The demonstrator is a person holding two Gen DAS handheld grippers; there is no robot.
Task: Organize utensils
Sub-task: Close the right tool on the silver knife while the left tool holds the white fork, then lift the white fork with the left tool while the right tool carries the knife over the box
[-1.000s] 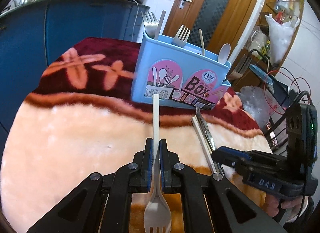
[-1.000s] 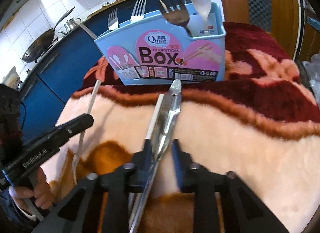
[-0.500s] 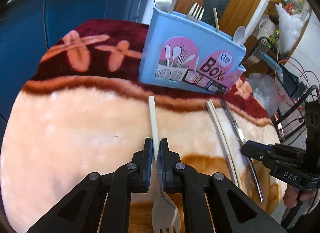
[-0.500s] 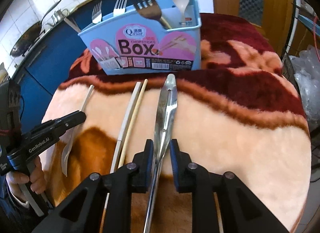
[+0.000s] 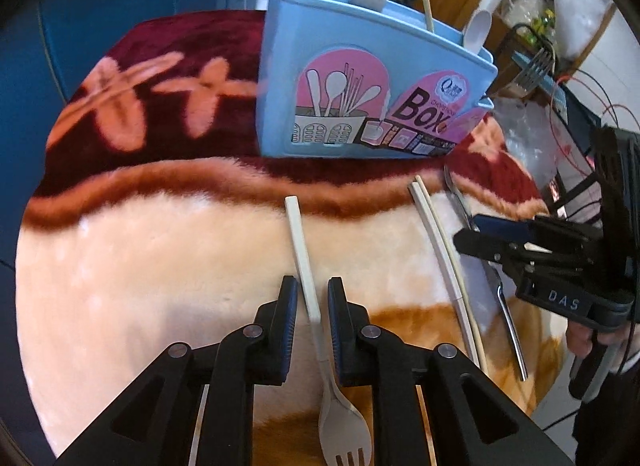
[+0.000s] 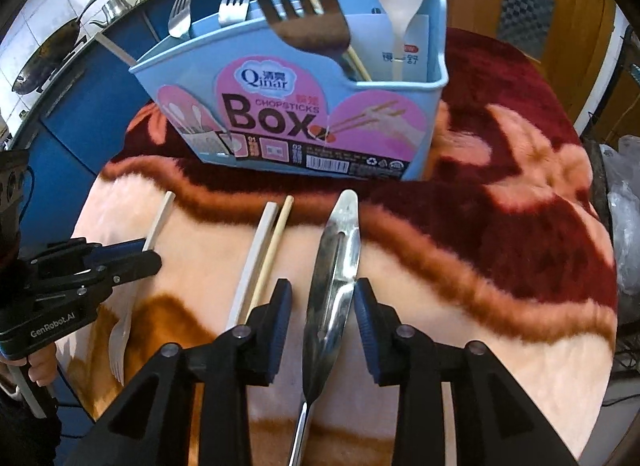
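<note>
Left gripper (image 5: 312,322) jaws just opened slightly, cream plastic fork (image 5: 305,266) lying loose between them on the blanket-covered worktop (image 5: 160,266), right gripper (image 6: 322,318) jaws just parted, clear of the steel utensil (image 6: 334,266), blue chopsticks box (image 6: 312,121) behind.

Legible text: utensil box and both gripper bodies.
Blue box (image 6: 288,105) sticker reads "Qinar", "CHOPSTICKS", "Box", with "01" and "02" beside small panels and a barcode. Left gripper (image 6: 136,254) body reads "GenRobot.AI". Right gripper (image 5: 472,229) body reads "DAS".
</note>
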